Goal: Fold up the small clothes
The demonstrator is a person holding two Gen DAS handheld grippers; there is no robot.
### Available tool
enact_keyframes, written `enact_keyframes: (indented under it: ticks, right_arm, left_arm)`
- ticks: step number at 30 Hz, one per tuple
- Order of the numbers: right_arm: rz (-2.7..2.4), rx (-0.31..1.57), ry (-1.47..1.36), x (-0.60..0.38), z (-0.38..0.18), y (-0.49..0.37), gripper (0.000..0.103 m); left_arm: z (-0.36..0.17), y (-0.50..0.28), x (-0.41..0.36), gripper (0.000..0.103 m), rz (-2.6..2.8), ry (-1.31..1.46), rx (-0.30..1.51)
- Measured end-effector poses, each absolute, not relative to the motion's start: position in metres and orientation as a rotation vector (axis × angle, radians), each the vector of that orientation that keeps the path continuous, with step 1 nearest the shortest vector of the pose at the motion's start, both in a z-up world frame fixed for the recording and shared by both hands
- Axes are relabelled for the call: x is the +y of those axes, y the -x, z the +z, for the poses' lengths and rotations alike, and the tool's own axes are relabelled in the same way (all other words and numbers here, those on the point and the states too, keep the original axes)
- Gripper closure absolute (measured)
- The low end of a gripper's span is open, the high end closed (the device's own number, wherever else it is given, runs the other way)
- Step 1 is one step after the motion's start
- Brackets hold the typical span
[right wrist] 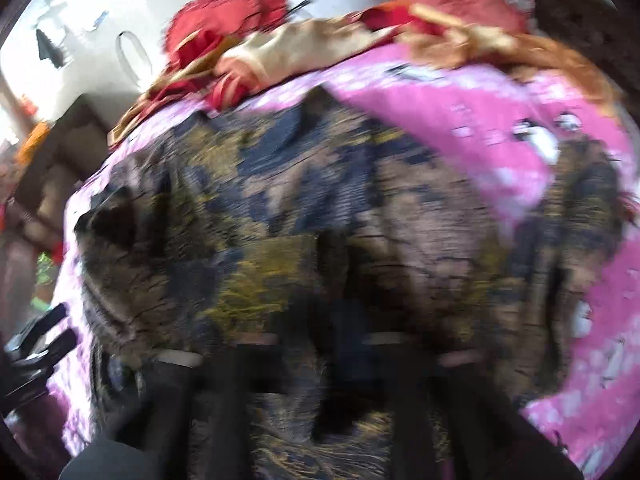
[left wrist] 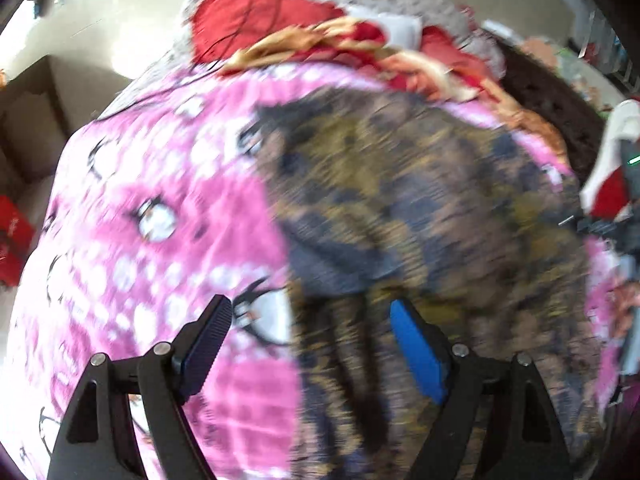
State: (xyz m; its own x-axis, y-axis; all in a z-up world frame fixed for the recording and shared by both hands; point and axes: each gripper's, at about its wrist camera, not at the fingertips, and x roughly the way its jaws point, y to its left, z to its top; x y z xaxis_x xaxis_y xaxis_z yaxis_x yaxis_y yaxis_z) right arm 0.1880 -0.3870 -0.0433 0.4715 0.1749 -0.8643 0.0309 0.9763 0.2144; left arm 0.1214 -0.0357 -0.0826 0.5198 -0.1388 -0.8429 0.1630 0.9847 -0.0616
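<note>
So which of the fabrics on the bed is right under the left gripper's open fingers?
The brown, olive and navy patterned garment, spread flat on the pink sheet. The red and gold clothes lie bunched at the far edge, away from the left gripper.

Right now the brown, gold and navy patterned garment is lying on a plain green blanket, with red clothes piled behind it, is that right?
Not quite. The patterned garment lies on a pink blanket with a white print, not a plain green one. The left wrist view shows it most clearly. The red clothes are indeed piled behind it.
</note>
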Motion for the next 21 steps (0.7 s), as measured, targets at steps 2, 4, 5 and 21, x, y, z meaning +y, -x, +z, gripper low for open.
enact_keyframes:
  ticks: [2, 4, 5, 21]
  right_arm:
    - [0.061, 0.998, -0.179, -0.392, -0.022, -0.18, 0.095]
    - [-0.045, 0.917, -0.119, -0.405, -0.001, -0.17, 0.095]
    - [-0.107, 0.9, -0.081, -0.412, 0.004, -0.168, 0.095]
    - [0.703, 1.094, -0.323, -0.234, -0.022, -0.168, 0.064]
  left_arm:
    - [-0.09, -0.122, -0.032, 0.018, -0.148, -0.046, 1.02]
    - [-0.094, -0.121, -0.025, 0.018, -0.14, -0.034, 1.02]
    - [-0.095, -0.121, -0.022, 0.018, -0.139, -0.022, 1.02]
    - [-0.073, -0.092, 0.042, 0.018, -0.05, 0.059, 0.958]
